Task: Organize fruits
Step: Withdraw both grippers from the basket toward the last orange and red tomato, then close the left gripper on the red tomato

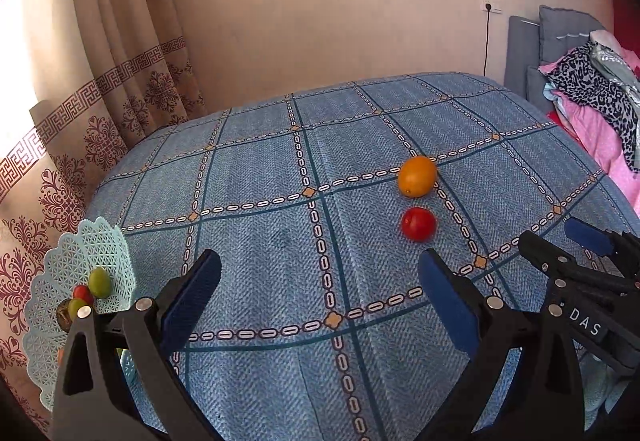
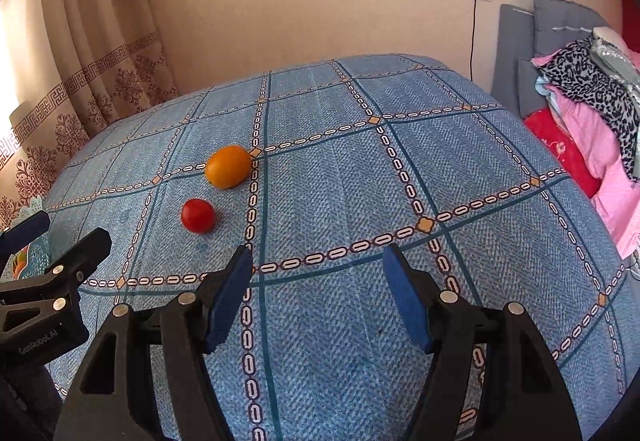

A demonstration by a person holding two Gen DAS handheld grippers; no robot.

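1. The left gripper [image 1: 320, 305] fills the foreground of its own view, its blue-padded fingers [image 1: 192, 301] spread wide with nothing between them, held low over the blue checked tablecloth [image 1: 280, 241]
2. The right gripper [image 2: 318, 301] sits beside it in the same pose, jaws parted wide and empty above the cloth; its tip also shows at the right edge of the left view
3. The pale mint lattice basket [image 1: 108, 249] stands just left of the left gripper's left finger, at the table's edge, tilted in the fisheye view; inside lie a green fruit [image 1: 100, 282], a small red fruit [image 1: 83, 293] and further pieces partly hidden behind the finger
4. The orange fruit [image 1: 417, 176] rests on the cloth ahead of the left jaws and off to their right, oval and glossy; seen from the right gripper it lies ahead and to the left [image 2: 228, 171]
5. The red tomato [image 1: 418, 223] lies just in front of the orange fruit, nearer the jaws, close to it but not clearly touching, small and round [image 2: 197, 215]
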